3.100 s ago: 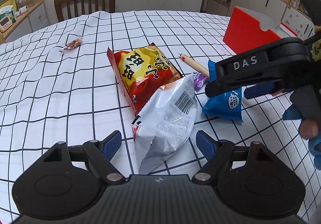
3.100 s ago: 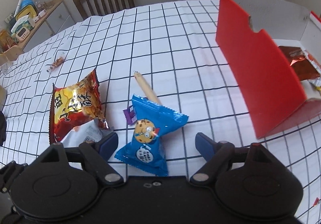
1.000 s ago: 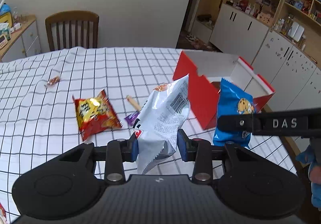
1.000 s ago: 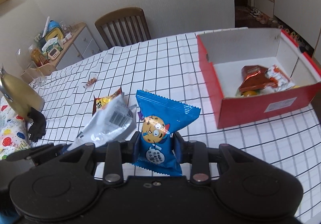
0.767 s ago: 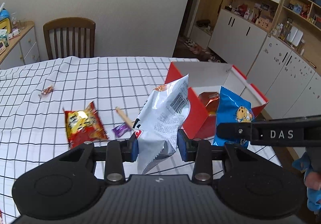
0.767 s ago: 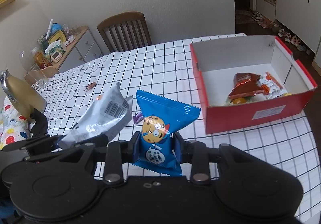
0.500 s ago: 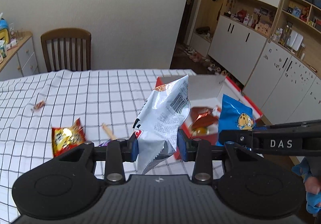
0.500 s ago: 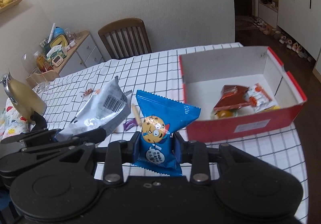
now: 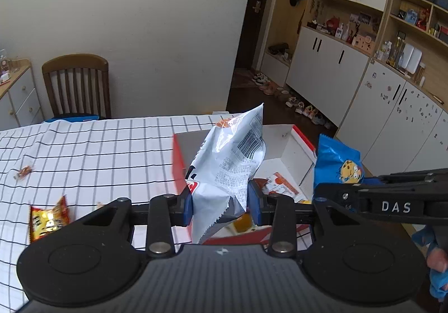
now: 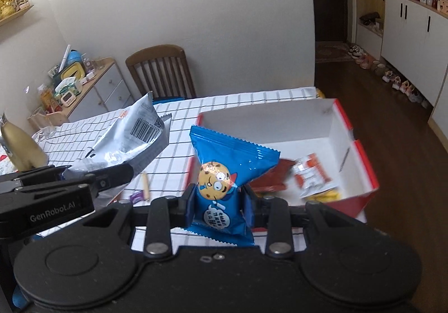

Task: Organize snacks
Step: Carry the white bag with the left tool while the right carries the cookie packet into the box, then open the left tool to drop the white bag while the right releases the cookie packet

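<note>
My left gripper [image 9: 220,200] is shut on a silver snack bag [image 9: 229,161] that stands upright between its blue pads, held in the air in front of the red box [image 9: 303,142]. My right gripper [image 10: 218,204] is shut on a blue cookie packet [image 10: 224,173], raised before the same red box [image 10: 366,170]. The box has a white inside and holds several snack packets [image 10: 310,173]. The silver bag [image 10: 134,133] and the left gripper [image 10: 98,175] show at the left of the right wrist view. The blue packet [image 9: 336,164] shows at the right of the left wrist view.
A red-and-yellow snack bag [image 9: 47,217], a small wrapped candy [image 9: 23,172] and a stick snack [image 10: 145,185] with a purple candy [image 10: 136,196] lie on the checked tablecloth [image 9: 98,150]. A wooden chair [image 10: 162,72] stands at the far side. A cluttered sideboard [image 10: 70,88] is at left.
Both grippers, each with its packet, have travelled up and toward the red box, which now sits right in front of them. The loose snacks on the cloth have slid to the left of view.
</note>
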Available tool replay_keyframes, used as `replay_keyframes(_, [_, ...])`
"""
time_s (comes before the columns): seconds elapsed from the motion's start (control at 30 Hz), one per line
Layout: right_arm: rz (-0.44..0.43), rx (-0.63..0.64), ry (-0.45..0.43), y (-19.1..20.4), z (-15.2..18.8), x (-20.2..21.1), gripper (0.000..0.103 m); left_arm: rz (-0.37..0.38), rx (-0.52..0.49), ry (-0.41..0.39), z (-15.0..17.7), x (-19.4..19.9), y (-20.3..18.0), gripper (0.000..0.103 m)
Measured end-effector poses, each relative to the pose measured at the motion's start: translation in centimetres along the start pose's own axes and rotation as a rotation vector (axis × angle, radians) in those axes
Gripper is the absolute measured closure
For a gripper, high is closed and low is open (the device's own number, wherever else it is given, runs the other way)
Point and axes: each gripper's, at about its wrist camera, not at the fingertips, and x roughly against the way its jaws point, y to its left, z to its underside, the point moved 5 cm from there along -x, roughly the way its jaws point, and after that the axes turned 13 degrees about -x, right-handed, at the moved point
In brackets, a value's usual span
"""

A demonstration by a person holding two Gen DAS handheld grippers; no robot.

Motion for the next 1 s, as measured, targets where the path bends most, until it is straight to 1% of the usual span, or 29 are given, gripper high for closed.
replay_keyframes(0.27, [0.039,-0.002,-0.017,-4.7,-2.7,-0.5,0.071,-0.009,-0.018,0.027,-1.9,-3.7,-2.1,0.066])
replay_keyframes(0.47, [0.066,0.003,-0.009,-7.1,-4.0,-1.8,0.071,-0.032,-0.027,0.077,-2.8,-7.1,-2.8,0.066])
replay_keyframes(0.57, [0.076,0.004,0.006,-8.0,-4.6,-3.0,0.071,-0.058,-0.037,0.108,-3.0,-9.2,-3.0,0.066])
replay_keyframes(0.7, [0.077,0.005,0.056,-8.9,-5.0,-4.9,0.071,-0.060,-0.015,0.161,-2.9,-11.8,-2.9,0.066])
replay_keyframes(0.8, [0.086,0.022,0.092,-9.3,-4.9,-6.5,0.071,-0.076,-0.014,0.192,-2.6,-13.4,-2.6,0.066])
replay_keyframes(0.9, [0.103,0.027,0.122,-9.8,-4.7,-7.8,0.071,-0.082,0.010,0.232,-2.3,-14.9,-2.1,0.066])
replay_keyframes(1.0, [0.123,0.045,0.146,-10.0,-4.4,-9.1,0.071,-0.102,-0.008,0.259,-2.0,-16.0,-2.2,0.066])
